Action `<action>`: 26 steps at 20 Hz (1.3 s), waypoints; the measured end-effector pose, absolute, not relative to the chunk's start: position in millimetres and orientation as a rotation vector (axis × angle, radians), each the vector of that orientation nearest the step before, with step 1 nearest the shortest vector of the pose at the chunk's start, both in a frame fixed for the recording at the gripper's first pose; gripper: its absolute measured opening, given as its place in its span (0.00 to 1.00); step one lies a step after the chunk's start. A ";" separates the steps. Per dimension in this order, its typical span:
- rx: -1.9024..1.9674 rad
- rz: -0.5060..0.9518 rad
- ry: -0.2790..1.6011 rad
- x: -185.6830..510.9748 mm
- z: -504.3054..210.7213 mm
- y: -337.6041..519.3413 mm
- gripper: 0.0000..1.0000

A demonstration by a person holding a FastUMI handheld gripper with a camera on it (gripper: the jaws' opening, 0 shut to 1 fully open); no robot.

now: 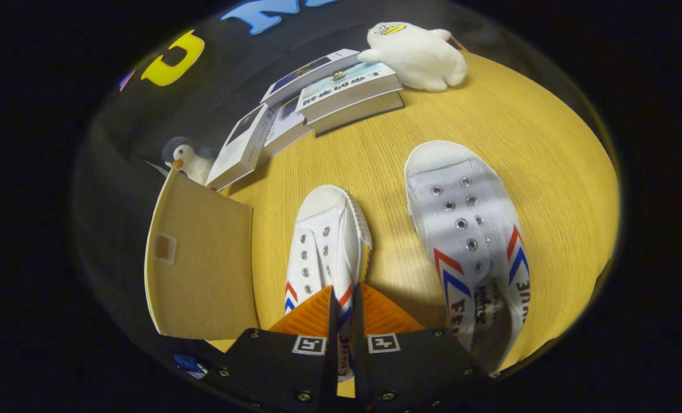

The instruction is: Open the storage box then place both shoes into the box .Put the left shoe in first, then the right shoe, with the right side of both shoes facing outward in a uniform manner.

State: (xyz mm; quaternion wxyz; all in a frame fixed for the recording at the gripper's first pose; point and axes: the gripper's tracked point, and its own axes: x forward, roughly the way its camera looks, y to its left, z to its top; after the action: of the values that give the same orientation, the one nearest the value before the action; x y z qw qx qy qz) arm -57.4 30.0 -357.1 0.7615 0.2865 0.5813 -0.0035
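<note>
While the tongs (344,312) sit nearly closed, their two fingers are pinching the side wall of the smaller-looking white canvas sneaker with red and blue chevron stripes (326,246), so they're clamped on that shoe near its opening. It looks a bit tilted, toe pointing away from the fingers across the yellow wood-grain bench (547,172). Just beside it, off to the right, the second white canvas sneaker with the same stripes (470,229) lies flat on the bench with its eyelets facing up, not touching the first one.

To the left of the held shoe stands the beige fabric storage box (200,264), its flat panel facing the camera; can't really tell if it's open. Beyond the box, near the bench's far edge, there's a small grey and white penguin plush (187,160), then a stack of books (318,97), and a white duck plush (418,54) lying against the books.
</note>
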 end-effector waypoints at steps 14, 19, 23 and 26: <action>0.797 0.064 1.106 -9.9 -244.4 73.1 0.12; 0.781 0.114 1.070 7.3 -210.9 108.1 0.12; 0.779 0.160 1.061 18.5 -196.2 143.1 0.12; 0.762 0.183 1.062 27.5 -192.7 170.1 0.12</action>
State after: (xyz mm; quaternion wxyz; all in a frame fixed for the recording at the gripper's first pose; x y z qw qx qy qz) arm 27.5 170.1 -192.7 0.7900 0.3541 0.4932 0.0851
